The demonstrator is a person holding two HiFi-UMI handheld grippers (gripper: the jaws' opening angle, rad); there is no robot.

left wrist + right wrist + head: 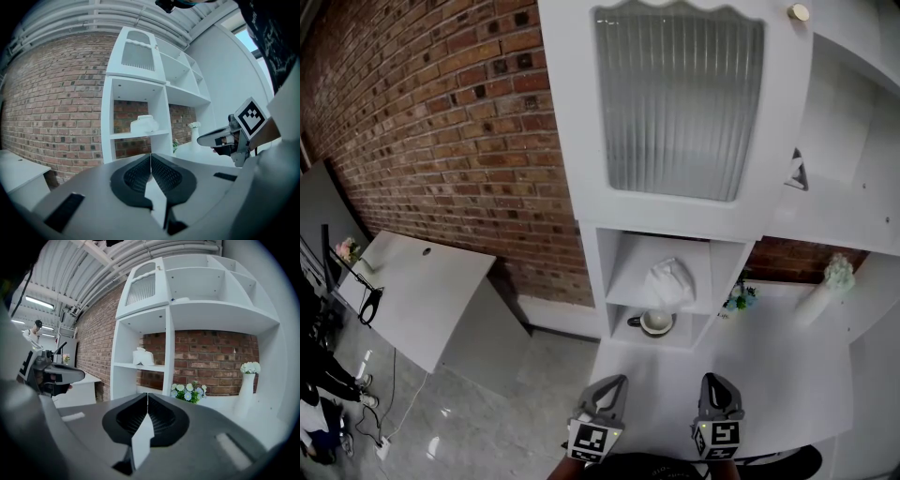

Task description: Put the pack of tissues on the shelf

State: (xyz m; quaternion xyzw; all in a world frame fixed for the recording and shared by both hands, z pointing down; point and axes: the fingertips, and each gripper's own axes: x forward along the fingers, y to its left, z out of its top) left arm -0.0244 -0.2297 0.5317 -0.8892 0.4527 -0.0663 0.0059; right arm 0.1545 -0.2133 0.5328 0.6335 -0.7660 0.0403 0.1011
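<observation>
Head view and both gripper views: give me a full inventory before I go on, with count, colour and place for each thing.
tall shelf unit with a ribbed glass door: one, white, against the wall
brick wall: one, red-brown, behind the unit
soft pack of tissues: one, white, upper open compartment
round cup: one, pale, compartment below the tissues
small bunch of flowers: one, blue and white, counter right of the compartments
slim vase of flowers: one, white, counter, further right
flat table: one, white, left by the wall
left gripper: grey, jaws together, empty
right gripper: grey, jaws together, empty
</observation>
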